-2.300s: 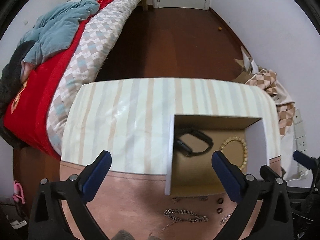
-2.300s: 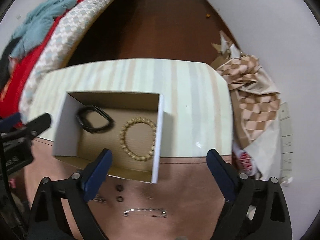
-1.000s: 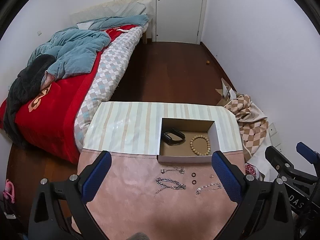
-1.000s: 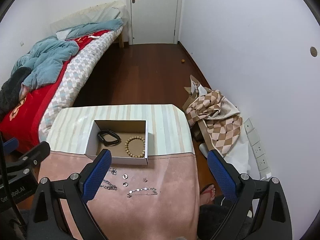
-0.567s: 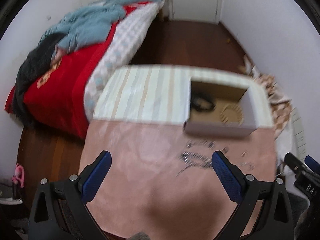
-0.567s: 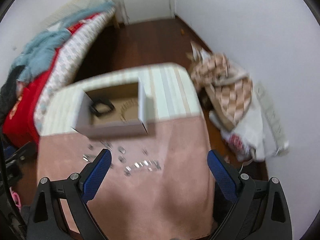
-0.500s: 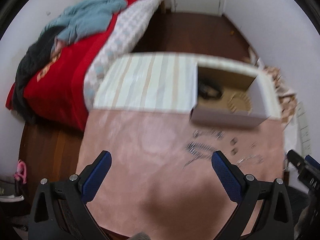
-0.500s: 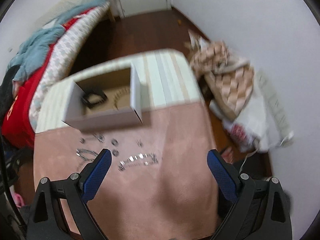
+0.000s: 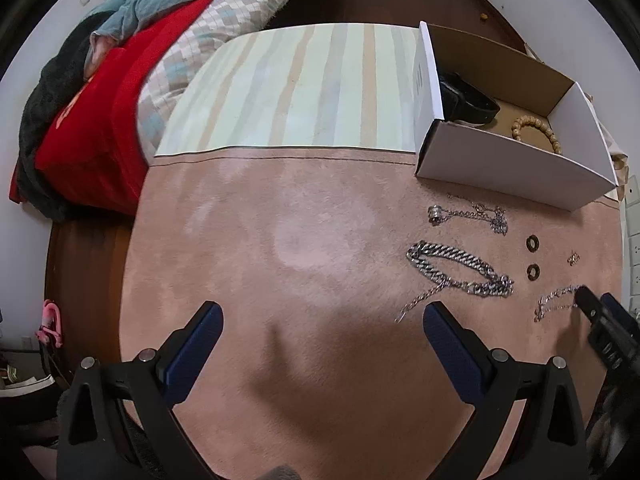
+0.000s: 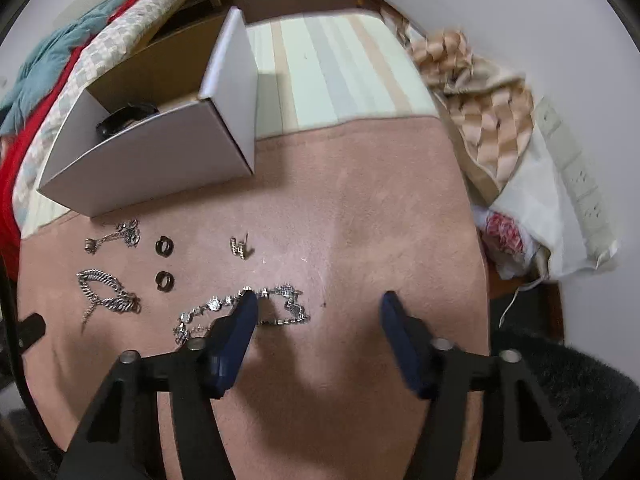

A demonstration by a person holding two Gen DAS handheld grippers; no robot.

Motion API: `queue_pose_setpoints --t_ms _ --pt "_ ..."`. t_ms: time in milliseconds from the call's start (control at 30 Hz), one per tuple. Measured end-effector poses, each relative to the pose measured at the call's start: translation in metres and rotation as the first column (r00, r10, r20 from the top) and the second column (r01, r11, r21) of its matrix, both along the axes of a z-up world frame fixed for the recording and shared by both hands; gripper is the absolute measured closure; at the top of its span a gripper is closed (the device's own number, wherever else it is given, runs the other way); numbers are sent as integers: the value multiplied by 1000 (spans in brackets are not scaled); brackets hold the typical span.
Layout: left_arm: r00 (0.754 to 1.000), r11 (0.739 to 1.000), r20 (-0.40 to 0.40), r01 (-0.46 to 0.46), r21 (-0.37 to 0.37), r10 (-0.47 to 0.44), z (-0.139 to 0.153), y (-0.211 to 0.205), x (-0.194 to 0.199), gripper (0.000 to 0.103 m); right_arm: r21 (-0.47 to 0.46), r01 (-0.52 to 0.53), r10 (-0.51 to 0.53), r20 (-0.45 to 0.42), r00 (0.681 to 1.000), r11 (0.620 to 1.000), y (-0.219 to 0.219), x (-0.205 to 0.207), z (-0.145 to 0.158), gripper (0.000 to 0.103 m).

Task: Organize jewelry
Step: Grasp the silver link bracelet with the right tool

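On a pink cloth (image 9: 312, 240) lie a thick silver chain (image 9: 460, 274), a thin chain with a pendant (image 9: 468, 214), two dark rings (image 9: 532, 257) and a sparkly bracelet (image 10: 286, 306). My right gripper (image 10: 316, 304) hangs low over the bracelet, its jaws closing, with the bracelet's right end between them and untouched. The left fingertip (image 10: 246, 304) lies over the bracelet's middle. A small earring (image 10: 239, 248) sits further back. My left gripper (image 9: 320, 312) is open over bare cloth, left of the thick chain. The white box (image 9: 512, 168) holds a black band (image 9: 468, 100) and a bead bracelet (image 9: 538, 134).
The table's far half has a striped cover (image 9: 304, 92). A bed with red and blue bedding (image 9: 100, 92) stands to the left. A checked cloth and a white bag (image 10: 504, 120) lie on the floor at the right, by a wall socket strip.
Both grippers have dropped from high above the table to just over the pink cloth and tilted downward. The right jaws have narrowed; the left jaws keep their width.
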State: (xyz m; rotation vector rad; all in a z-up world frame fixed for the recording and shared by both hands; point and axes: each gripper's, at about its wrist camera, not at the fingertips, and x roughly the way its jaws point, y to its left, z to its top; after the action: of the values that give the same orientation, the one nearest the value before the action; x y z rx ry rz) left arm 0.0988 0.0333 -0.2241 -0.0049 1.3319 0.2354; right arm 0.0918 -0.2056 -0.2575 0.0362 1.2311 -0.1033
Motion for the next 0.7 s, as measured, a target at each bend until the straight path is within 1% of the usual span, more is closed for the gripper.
queue_pose_setpoints --t_ms 33,67,100,167,200,267,367,433,467,500,567,600,633,667,700 --pt "1000 1000 -3 -1 -10 1 -2 0 3 1 -30 -11 11 6 1000 999 4 -1 -1 58" --pt "1000 1000 -6 -3 -21 3 -4 0 6 1 -23 -22 22 15 1000 1000 6 -1 0 81" --pt "1000 999 -10 -5 -43 5 -6 1 10 1 -32 -27 28 21 999 999 8 -3 -1 97" --pt "1000 996 -21 -15 -87 13 -11 2 15 1 -10 -15 15 18 1000 1000 4 -4 -2 98" --pt "999 994 -26 -21 -105 18 -13 2 17 1 3 11 -11 22 1000 1000 -3 -6 -2 98" --pt "999 988 -39 -28 -149 23 -20 2 21 1 -1 44 -44 35 998 999 -13 -7 0 98" --pt "998 983 -62 -26 -180 15 -32 -3 26 1 7 72 -72 42 997 997 -26 -10 3 98" --pt "997 982 -79 -24 -186 9 -40 -8 28 5 3 77 -77 47 996 997 -31 -11 6 98" --pt "996 981 -84 -23 -193 7 -43 -10 29 10 -1 77 -76 48 996 997 -32 -7 9 98" --pt "997 984 -73 -15 -179 2 -44 -13 30 10 -6 76 -75 51 996 997 -33 -7 10 98" --pt "998 984 -55 5 -178 -15 -43 -18 33 12 -7 75 -75 47 996 997 -34 -5 8 98" --pt "999 985 -43 16 -173 -24 -42 -21 34 20 -7 76 -75 45 996 997 -34 -3 8 98" --pt "999 986 -29 32 -163 -37 -40 -23 34 25 -7 77 -76 41 996 997 -34 -2 7 98" --pt "999 986 -13 50 -157 -53 -37 -26 34 38 -7 77 -77 37 996 997 -29 -4 9 98" --pt "998 987 -1 67 -148 -68 -36 -29 34 55 -5 77 -77 30 997 997 -29 -3 6 98"
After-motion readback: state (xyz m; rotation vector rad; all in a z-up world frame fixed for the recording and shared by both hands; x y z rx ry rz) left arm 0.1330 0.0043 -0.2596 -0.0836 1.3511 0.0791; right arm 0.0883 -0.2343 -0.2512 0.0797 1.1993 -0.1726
